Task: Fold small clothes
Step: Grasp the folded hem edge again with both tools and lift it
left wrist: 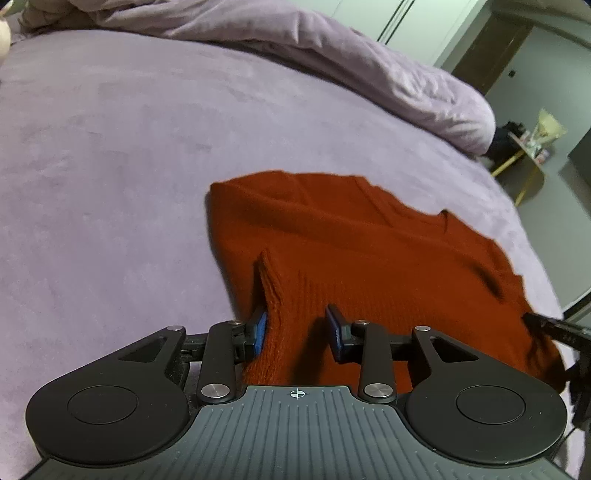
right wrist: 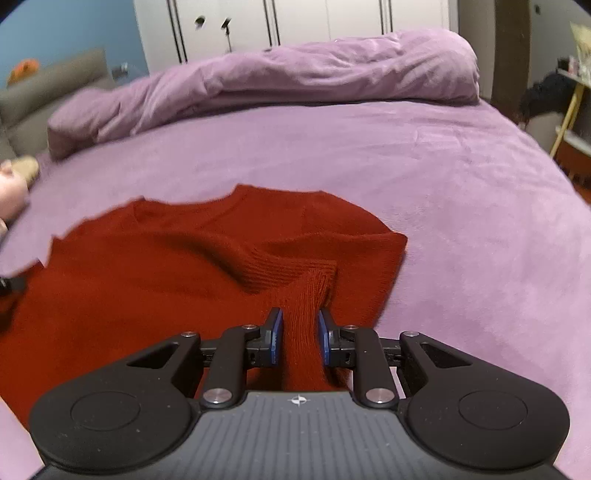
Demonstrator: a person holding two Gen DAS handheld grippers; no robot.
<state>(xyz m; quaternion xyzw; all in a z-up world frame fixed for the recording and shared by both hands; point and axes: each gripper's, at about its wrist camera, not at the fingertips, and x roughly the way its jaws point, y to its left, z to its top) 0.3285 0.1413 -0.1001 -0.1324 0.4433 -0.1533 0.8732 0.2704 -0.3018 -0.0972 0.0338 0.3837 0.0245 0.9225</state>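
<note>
Rust-red knit sweater spread on a lilac bed, ahead of and beneath both grippers, ribbed edge lifted into ridges. Right gripper pinched narrow around a bunched ribbed fold held between blue pads. Left gripper parted wider, a raised ridge of knit touching its left pad, full clamping impossible to tell. Seen only past the right gripper: white wardrobe doors and blue wall. Rumpled duvet far ahead in both.

sweater | rust-red knit | lying partly folded on bed, hem edge lifted
</note>
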